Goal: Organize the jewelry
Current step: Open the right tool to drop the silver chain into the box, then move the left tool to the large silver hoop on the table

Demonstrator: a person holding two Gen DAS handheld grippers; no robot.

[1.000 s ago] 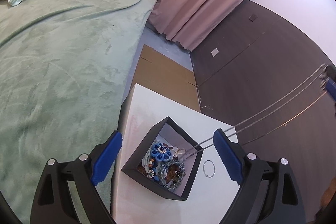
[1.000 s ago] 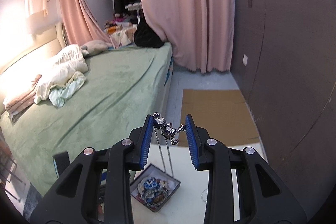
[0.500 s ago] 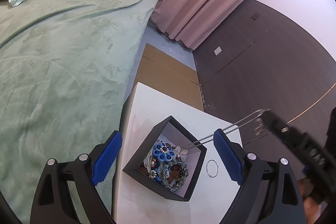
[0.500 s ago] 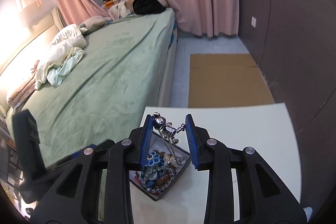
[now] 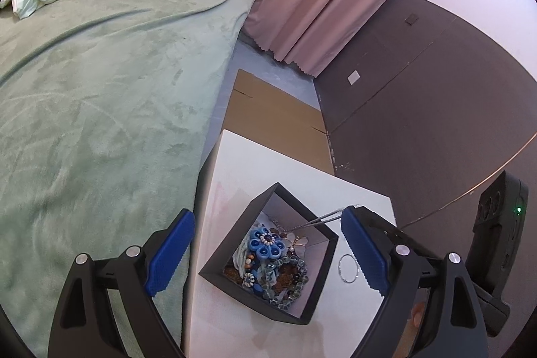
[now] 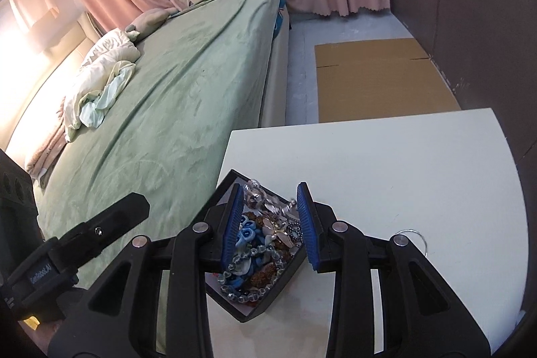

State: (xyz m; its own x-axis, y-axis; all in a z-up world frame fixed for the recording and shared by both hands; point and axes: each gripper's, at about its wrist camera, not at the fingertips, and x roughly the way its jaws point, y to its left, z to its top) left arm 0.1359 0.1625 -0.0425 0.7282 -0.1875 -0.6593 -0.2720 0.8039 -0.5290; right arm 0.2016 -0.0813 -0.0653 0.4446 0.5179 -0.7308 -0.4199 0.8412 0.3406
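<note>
Now right gripper (image 6: 269,212) fingers narrowly parted, pinching silver pendant necklace (image 6: 268,202); chain (image 5: 317,221) slants into black box (image 5: 231,255).

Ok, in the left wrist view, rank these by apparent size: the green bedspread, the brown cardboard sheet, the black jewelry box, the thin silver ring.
1. Green bedspread, by far the largest.
2. Brown cardboard sheet and black jewelry box look close in size; the box is nearer the camera, so no ranking.
3. Thin silver ring, smallest.

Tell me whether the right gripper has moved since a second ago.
Yes. The right gripper has come down toward the black box on the white table: in its view, the box once sat small and far below, and now lies right under its fingertips.
</note>
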